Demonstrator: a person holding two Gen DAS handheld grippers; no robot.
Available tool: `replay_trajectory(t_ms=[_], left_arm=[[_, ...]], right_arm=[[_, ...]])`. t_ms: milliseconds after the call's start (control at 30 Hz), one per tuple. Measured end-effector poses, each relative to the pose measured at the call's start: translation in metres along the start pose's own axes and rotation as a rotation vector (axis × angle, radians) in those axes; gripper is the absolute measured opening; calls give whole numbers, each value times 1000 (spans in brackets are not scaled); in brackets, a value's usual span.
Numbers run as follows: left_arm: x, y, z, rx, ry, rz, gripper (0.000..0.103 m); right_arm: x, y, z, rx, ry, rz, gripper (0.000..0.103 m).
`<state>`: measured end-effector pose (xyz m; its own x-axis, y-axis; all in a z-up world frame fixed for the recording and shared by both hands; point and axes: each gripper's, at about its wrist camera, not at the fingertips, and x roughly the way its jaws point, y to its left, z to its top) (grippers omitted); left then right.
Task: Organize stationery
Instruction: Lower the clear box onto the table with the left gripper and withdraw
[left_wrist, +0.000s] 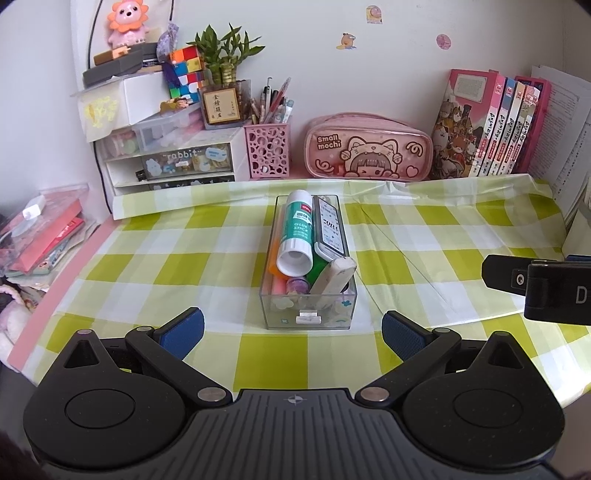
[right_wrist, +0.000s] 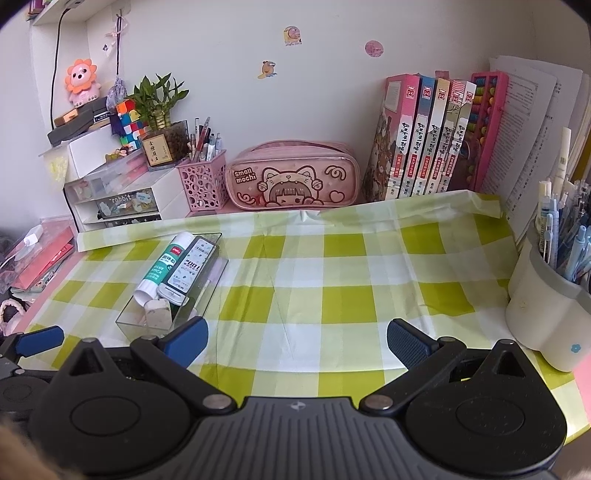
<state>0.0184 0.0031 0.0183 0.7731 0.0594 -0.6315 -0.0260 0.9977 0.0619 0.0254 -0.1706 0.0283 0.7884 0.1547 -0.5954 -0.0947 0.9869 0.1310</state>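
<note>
A clear plastic organizer box (left_wrist: 345, 316) stands on the green checked cloth, straight ahead of my left gripper (left_wrist: 293, 334). It holds a glue stick (left_wrist: 297, 232), a correction tape (left_wrist: 330, 226), a white eraser (left_wrist: 332, 275) and coloured markers. The left gripper is open and empty, just short of the box. In the right wrist view the box (right_wrist: 129, 320) lies to the left, with the glue stick (right_wrist: 162, 264) and eraser (right_wrist: 158, 313) showing. My right gripper (right_wrist: 297, 341) is open and empty over bare cloth.
Along the back wall stand a pink pen holder (left_wrist: 267, 149), a pink pencil case (left_wrist: 367, 149), books (left_wrist: 491, 129) and small drawers (left_wrist: 173, 162). A white pen cup (right_wrist: 550, 314) full of pens stands at the right. Clutter lies off the table's left edge (left_wrist: 40, 236).
</note>
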Motion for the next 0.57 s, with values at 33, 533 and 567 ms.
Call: replay_trajectory(t_ms=[33, 533, 567], left_arm=[[0, 0, 0, -1, 0, 0, 98], [0, -1, 0, 0, 2, -8, 98], [0, 0, 0, 1, 3, -11, 98]], right_arm=[[0, 0, 0, 0, 1, 0, 103], [3, 1, -1, -14, 14, -2, 103], [3, 1, -2, -15, 15, -2, 103]])
